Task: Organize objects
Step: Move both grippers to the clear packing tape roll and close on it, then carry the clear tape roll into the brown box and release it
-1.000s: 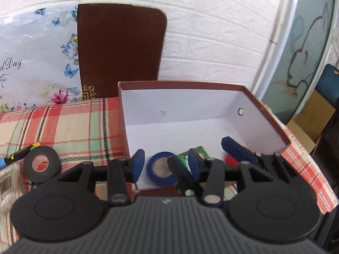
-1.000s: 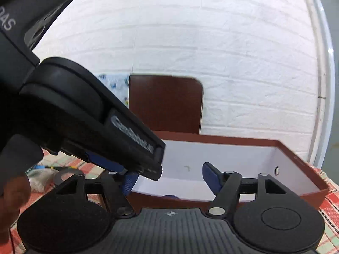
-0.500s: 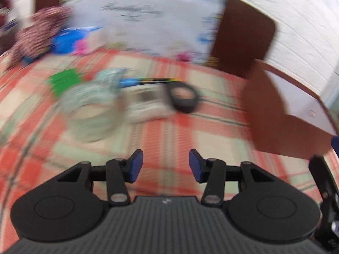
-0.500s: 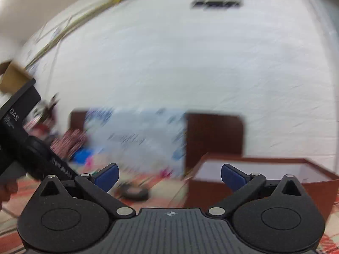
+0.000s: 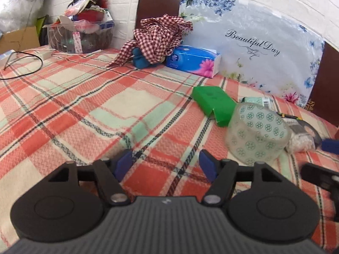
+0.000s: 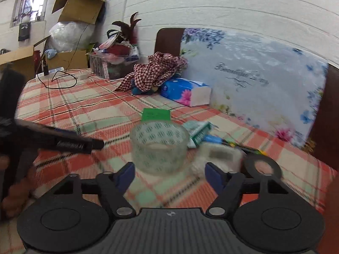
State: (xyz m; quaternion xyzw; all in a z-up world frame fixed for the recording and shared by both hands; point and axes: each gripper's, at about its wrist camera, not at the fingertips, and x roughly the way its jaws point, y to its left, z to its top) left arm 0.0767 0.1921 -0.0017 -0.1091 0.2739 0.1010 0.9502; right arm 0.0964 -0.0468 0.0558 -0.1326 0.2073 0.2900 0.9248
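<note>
A clear tape roll with green flower print (image 5: 257, 132) stands on the plaid cloth; it also shows in the right wrist view (image 6: 159, 146), just ahead of my open, empty right gripper (image 6: 169, 172). A green box (image 5: 215, 104) lies behind it, also seen in the right wrist view (image 6: 155, 114). A black tape ring (image 6: 262, 167), a white packet (image 6: 218, 154), a marker (image 6: 224, 141) and a green-white packet (image 6: 198, 131) lie to the right. My left gripper (image 5: 166, 165) is open and empty over bare cloth, left of the roll.
A blue tissue pack (image 5: 193, 61), a checked cloth heap (image 5: 161, 33) and a floral board (image 5: 264, 48) line the back. A clear bin of clutter (image 5: 80, 33) and a black cable (image 5: 21, 63) sit far left. Cardboard boxes (image 6: 78, 6) stand beyond the table.
Both grippers swung left, away from the brown box and toward the loose items on the cloth. Both jaws have opened wider. The box is out of view.
</note>
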